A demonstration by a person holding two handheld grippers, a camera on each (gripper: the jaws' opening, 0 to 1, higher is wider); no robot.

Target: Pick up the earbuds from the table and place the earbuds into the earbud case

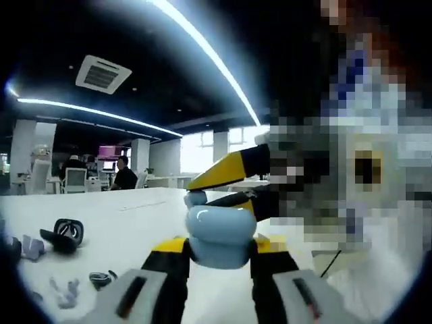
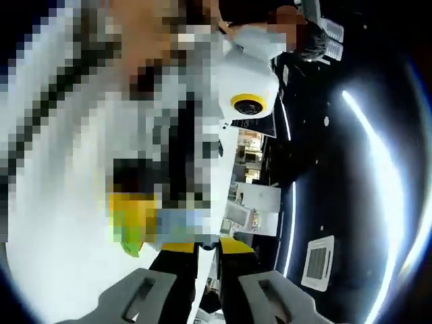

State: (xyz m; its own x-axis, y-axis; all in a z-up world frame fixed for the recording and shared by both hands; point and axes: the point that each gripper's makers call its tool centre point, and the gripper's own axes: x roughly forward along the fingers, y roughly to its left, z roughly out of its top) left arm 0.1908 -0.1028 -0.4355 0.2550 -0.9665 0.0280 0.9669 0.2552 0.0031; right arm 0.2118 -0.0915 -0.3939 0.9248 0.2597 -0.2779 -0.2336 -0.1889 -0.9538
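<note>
My left gripper (image 1: 220,251) is shut on a pale blue earbud case (image 1: 219,229), held above the white table (image 1: 135,223). From the right, my right gripper (image 1: 200,192) reaches in with its yellow-and-black jaws pinched on a small pale blue earbud (image 1: 195,198), which sits right at the top of the case. In the right gripper view, the right gripper (image 2: 208,247) has its yellow tips close together. Mosaic hides most of what lies just beyond them.
On the table at the left lie an open black case (image 1: 66,233) and small loose pieces (image 1: 30,247) (image 1: 101,278). A person (image 1: 123,174) sits at far desks. Another person stands close on the right.
</note>
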